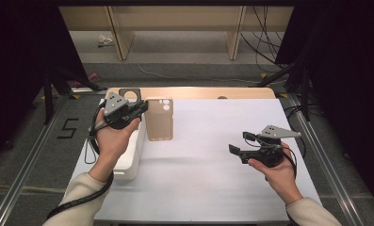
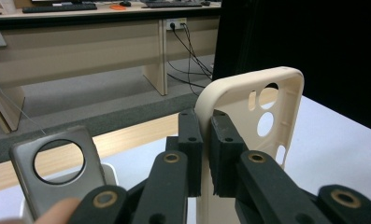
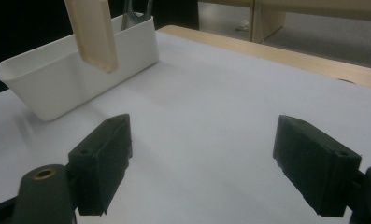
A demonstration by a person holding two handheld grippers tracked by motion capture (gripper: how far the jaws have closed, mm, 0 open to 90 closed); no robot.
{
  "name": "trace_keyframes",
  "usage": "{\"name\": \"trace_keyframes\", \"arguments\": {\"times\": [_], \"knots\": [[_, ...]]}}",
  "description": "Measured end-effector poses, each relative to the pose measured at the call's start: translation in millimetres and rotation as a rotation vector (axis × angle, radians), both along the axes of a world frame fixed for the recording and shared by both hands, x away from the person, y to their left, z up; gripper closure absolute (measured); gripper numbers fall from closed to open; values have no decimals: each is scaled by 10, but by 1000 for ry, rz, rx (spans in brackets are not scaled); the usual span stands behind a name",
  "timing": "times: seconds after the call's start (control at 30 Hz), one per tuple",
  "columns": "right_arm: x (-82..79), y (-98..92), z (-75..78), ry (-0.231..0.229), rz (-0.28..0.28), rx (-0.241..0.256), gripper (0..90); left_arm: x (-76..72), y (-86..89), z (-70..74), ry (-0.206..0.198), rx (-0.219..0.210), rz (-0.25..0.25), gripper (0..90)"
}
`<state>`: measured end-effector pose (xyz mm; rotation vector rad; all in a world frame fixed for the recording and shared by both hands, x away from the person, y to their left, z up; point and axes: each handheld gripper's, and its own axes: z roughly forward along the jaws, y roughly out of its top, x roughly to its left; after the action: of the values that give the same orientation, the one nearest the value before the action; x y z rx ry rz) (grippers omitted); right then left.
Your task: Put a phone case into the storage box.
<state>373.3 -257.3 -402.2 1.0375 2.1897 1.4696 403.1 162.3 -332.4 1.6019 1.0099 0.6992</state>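
A beige phone case [image 1: 159, 118] hangs in the air beside the white bin [image 1: 131, 160] at the table's left. My left gripper [image 1: 143, 106] is shut on its side edge [image 2: 206, 109], the camera cutouts pointing up. In the right gripper view the beige case [image 3: 93, 32] dangles above the table. A grey phone case [image 2: 57, 170] with a round cutout stands in the bin [image 3: 71, 70], its top [image 1: 130, 95] poking out behind my left gripper. My right gripper [image 1: 239, 143] hovers open over the table's right half, its jaws wide apart with nothing between them [image 3: 202, 163].
A white sheet [image 1: 208, 155] covers the wooden table [image 1: 241, 92]. Metal rails [image 1: 326, 155] run along both sides of the table. Desks and trailing cables [image 1: 264, 42] stand on the floor beyond the far edge.
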Motion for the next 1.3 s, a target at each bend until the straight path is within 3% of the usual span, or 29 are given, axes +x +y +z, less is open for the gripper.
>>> {"name": "trace_keyframes", "arguments": {"times": [1.3], "knots": [[7, -8, -3, -3, -3, 2, 211, 160, 350, 178, -16, 0, 79, 840]]}}
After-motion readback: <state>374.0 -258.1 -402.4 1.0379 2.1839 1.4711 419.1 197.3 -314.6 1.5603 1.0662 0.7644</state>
